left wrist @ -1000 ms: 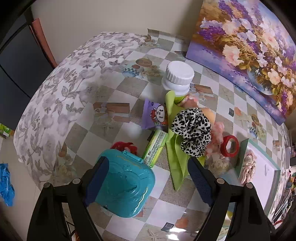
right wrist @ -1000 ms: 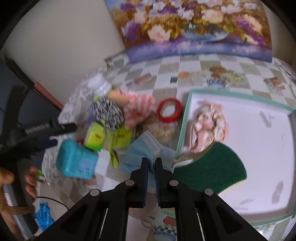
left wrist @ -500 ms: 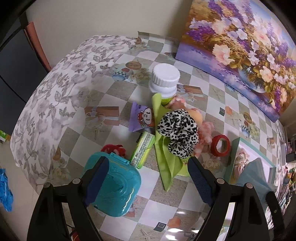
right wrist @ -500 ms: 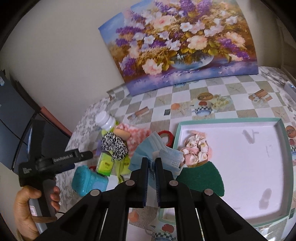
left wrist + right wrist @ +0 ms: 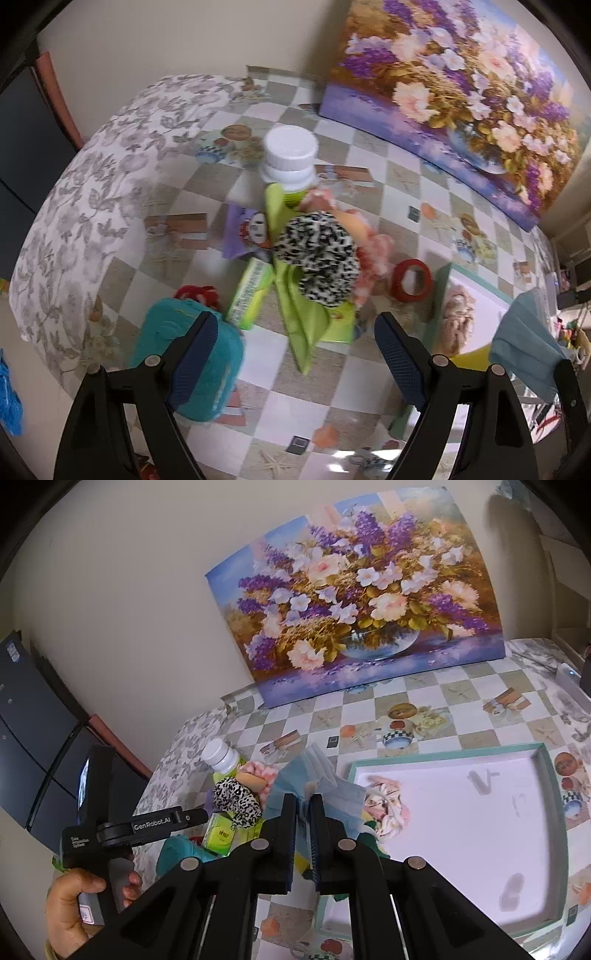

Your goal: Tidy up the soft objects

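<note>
My right gripper [image 5: 303, 803] is shut on a light blue face mask [image 5: 314, 775], lifted above the table at the tray's left edge; the mask [image 5: 524, 343] also hangs at the right of the left wrist view. The white tray [image 5: 461, 812] with a teal rim holds a pink floral scrunchie [image 5: 386, 806] and a green sponge partly hidden by my fingers. My left gripper [image 5: 295, 343] hovers open over the pile: a leopard scrunchie [image 5: 317, 258], a green cloth [image 5: 299, 325], a pink plush piece [image 5: 373, 247].
A teal case [image 5: 192, 354], a green packet [image 5: 249, 291], a purple sachet [image 5: 245, 230], a white-capped bottle [image 5: 290, 155] and a red tape ring [image 5: 412, 282] crowd the checkered tablecloth [image 5: 177, 206]. A flower painting [image 5: 351, 602] leans on the wall. A hand [image 5: 74, 901] holds the left gripper.
The right gripper has risen with the face mask off the table and tilted up, bringing the painting into view. The left gripper drifted slightly, staying open above the pile.
</note>
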